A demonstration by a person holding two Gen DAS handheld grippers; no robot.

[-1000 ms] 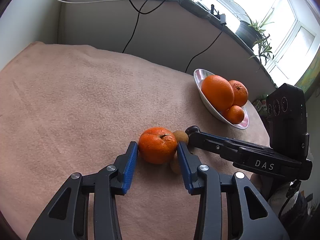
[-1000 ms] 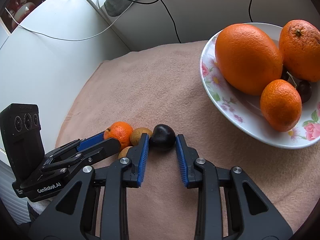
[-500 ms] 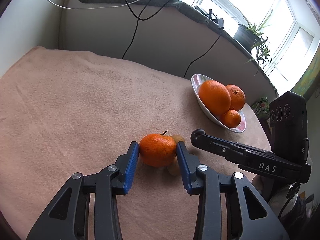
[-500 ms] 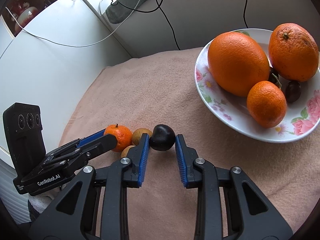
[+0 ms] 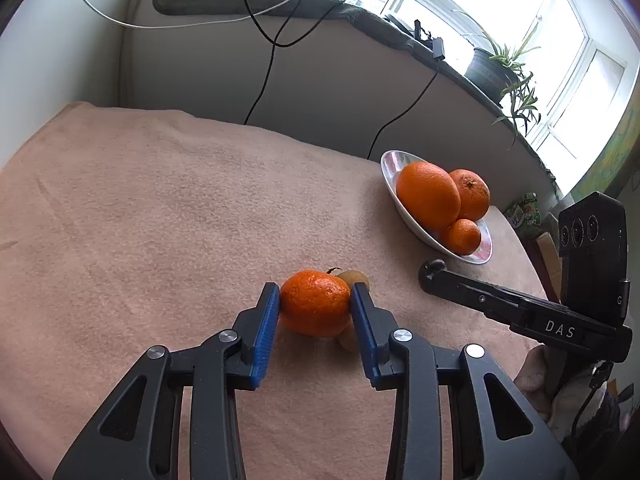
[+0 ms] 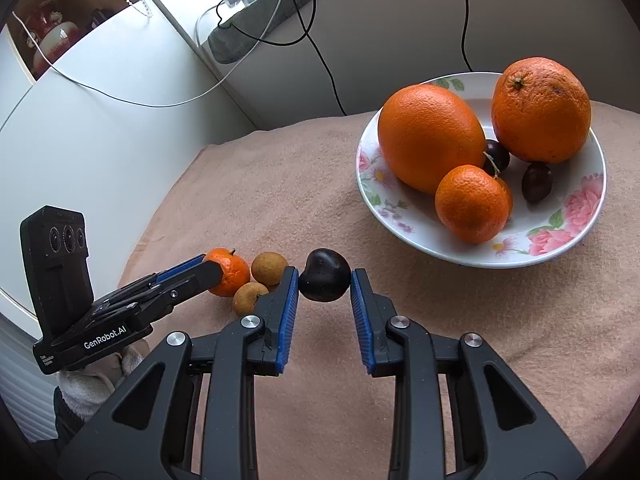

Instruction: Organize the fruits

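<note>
My left gripper [image 5: 315, 296] is shut on a small tangerine [image 5: 315, 305] and holds it just above the pink cloth; it also shows in the right wrist view [image 6: 226, 272]. Two small brown fruits [image 6: 269, 268] lie beside it on the cloth. My right gripper [image 6: 325, 276] is shut on a dark plum [image 6: 325, 275], lifted off the cloth. A flowered white bowl [image 6: 552, 240] at the right holds two big oranges [image 6: 430, 136], a tangerine [image 6: 472, 204] and two dark plums [image 6: 536, 176].
The table is round and covered with a pink cloth [image 5: 160, 220]. A grey wall with hanging black cables [image 5: 264, 72] runs behind it. A potted plant [image 5: 504, 68] stands on the window ledge. The bowl sits near the table's far right edge.
Both grippers have closed on their fruits and risen from the cloth. The tangerine and the plum have lifted away from the two brown fruits, and the bowl looks farther off.
</note>
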